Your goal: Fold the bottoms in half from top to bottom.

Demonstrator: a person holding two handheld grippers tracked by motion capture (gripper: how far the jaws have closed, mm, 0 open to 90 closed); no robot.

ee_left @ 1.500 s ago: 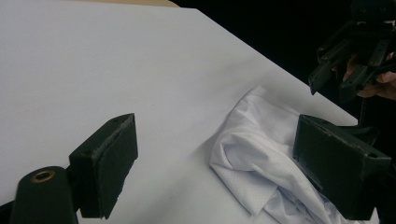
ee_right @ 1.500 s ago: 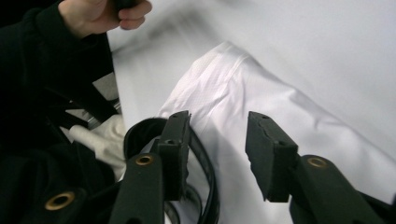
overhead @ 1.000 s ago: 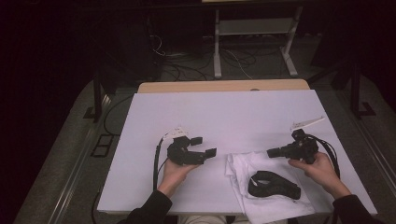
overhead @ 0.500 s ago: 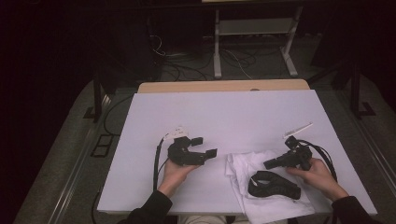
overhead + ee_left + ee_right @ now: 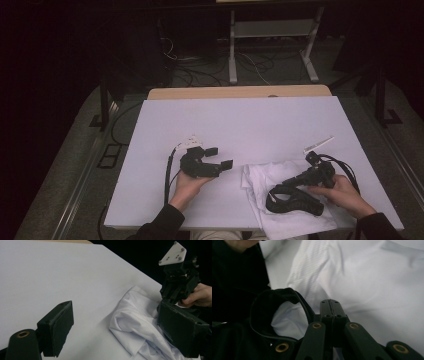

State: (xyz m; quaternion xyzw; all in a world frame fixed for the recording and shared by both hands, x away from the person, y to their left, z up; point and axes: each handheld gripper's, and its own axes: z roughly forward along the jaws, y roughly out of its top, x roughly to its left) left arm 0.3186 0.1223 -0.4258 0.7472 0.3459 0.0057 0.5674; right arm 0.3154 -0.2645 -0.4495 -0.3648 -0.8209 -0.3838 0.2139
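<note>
A crumpled white garment (image 5: 262, 182) lies at the table's front right. A black fabric piece with a curved band (image 5: 295, 202) rests on it. My right gripper (image 5: 275, 191) is low over this piece, jaws shut together. In the right gripper view the shut jaws (image 5: 329, 305) lie over the white cloth (image 5: 372, 277), and the black band (image 5: 277, 296) curls against their left side; I see nothing between the tips. My left gripper (image 5: 220, 156) stands open on the bare table left of the garment. In the left gripper view its open jaws (image 5: 120, 332) face the white garment (image 5: 135, 320) and the right gripper (image 5: 178, 282).
The white table top (image 5: 250, 125) has broad bare room at the back and left. Its wooden rear edge (image 5: 240, 92) borders a dark floor with cables and a metal stand (image 5: 272, 45). Each gripper trails a cable (image 5: 168, 170).
My right gripper has come down and toward the left, from above the garment's far edge onto the black piece. The left gripper has hardly moved.
</note>
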